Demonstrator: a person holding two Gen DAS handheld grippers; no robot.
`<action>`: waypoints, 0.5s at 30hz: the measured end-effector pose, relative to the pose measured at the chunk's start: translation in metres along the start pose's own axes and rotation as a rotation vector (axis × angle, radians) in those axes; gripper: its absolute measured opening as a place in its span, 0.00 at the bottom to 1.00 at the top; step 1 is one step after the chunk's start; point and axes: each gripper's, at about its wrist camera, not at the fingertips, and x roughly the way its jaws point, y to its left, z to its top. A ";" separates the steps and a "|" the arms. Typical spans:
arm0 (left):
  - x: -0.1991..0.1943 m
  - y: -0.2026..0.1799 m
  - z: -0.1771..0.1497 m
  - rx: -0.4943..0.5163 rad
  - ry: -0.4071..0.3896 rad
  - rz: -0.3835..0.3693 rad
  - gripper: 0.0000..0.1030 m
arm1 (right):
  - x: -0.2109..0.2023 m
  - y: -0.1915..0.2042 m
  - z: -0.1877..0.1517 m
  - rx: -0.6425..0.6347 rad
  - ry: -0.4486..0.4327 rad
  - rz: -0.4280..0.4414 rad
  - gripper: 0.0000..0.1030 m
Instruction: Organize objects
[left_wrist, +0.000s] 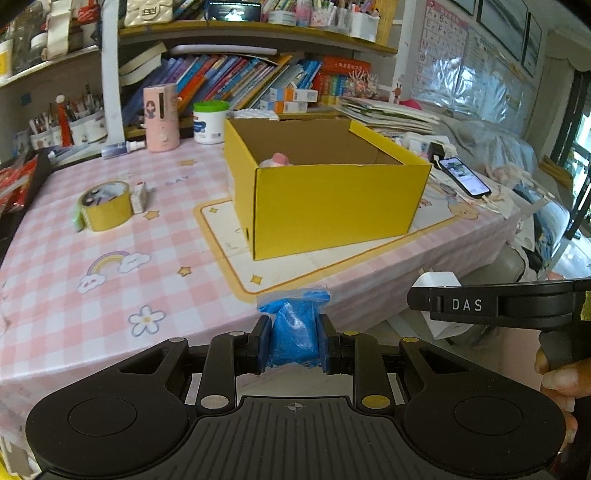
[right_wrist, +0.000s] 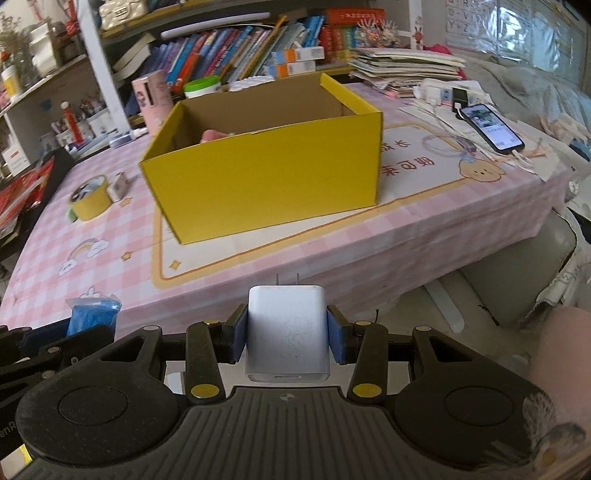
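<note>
While both claws hang just off the near edge of the desk, each is clamped on something. Clamped between the blue pads of the left claw is a small blue bag — a clear zip pouch of blue granular stuff, its sealed top sticking up past the fingertips. Gripped by its sides in the right claw is a white charger, with its two metal prongs pointing away toward the far side.

On the pink checked desk, a yellow box stands open on a cream mat with a yellow border. Something pink peeks above the box's near wall, at the left inside. To the left of the box lies a roll of yellow tape, touching a small white carton. At the far right a phone lies with its screen lit — a cable is plugged in. Books fill the shelf behind.
</note>
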 end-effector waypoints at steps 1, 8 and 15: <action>0.002 -0.001 0.002 0.001 0.001 -0.001 0.23 | 0.002 -0.002 0.002 -0.001 0.002 -0.001 0.40; 0.022 -0.008 0.018 0.010 0.007 -0.010 0.23 | 0.019 -0.012 0.018 -0.008 0.021 -0.005 0.40; 0.028 -0.019 0.060 0.050 -0.113 0.004 0.23 | 0.019 -0.022 0.056 -0.017 -0.091 0.003 0.40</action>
